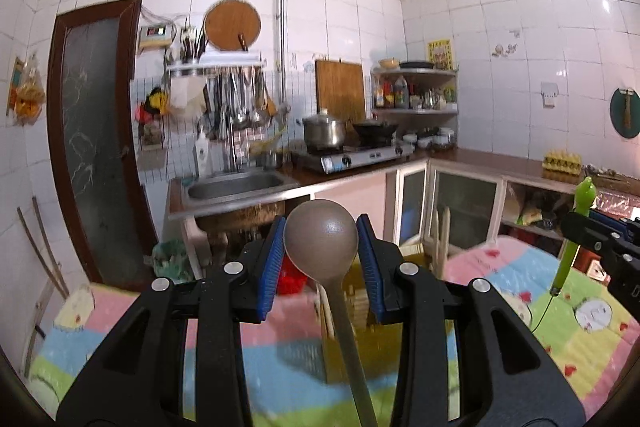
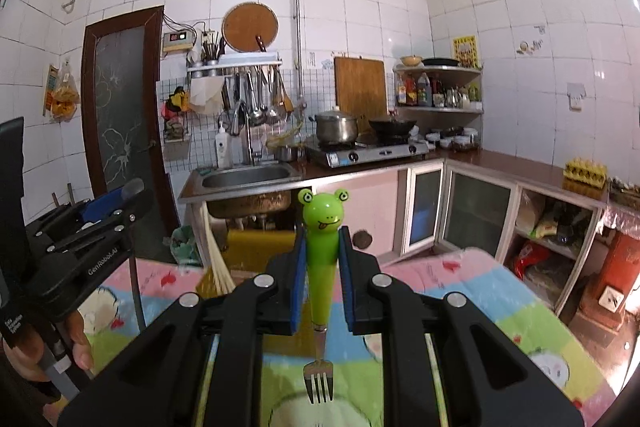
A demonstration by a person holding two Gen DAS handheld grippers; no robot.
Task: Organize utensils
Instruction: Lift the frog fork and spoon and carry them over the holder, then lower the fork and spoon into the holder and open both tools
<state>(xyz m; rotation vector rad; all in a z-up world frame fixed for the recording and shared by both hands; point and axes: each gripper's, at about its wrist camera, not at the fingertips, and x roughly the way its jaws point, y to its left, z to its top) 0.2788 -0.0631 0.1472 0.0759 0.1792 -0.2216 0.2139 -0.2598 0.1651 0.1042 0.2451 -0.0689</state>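
A grey-brown spoon (image 1: 321,241) stands bowl-up between the blue pads (image 1: 272,259) of my left gripper (image 1: 321,227), which is shut on its bowl and neck; the handle runs down toward the camera. My right gripper (image 2: 323,239) is shut on the green frog-headed handle of a small fork (image 2: 323,223), frog head up and metal tines (image 2: 319,383) pointing down. Both are lifted above the table. In the left wrist view the right gripper (image 1: 578,223) shows at the far right with the fork (image 1: 585,195). The left gripper (image 2: 116,203) appears at the left of the right wrist view.
A pastel cartoon-print cloth (image 2: 460,291) covers the table below. Pale sticks (image 2: 218,263) and a yellow holder (image 2: 260,239) stand at its far edge. Beyond are a sink (image 2: 248,177), a gas stove (image 2: 372,151) with pots, and cabinets (image 2: 476,211). A person's hand (image 2: 78,343) grips the left tool.
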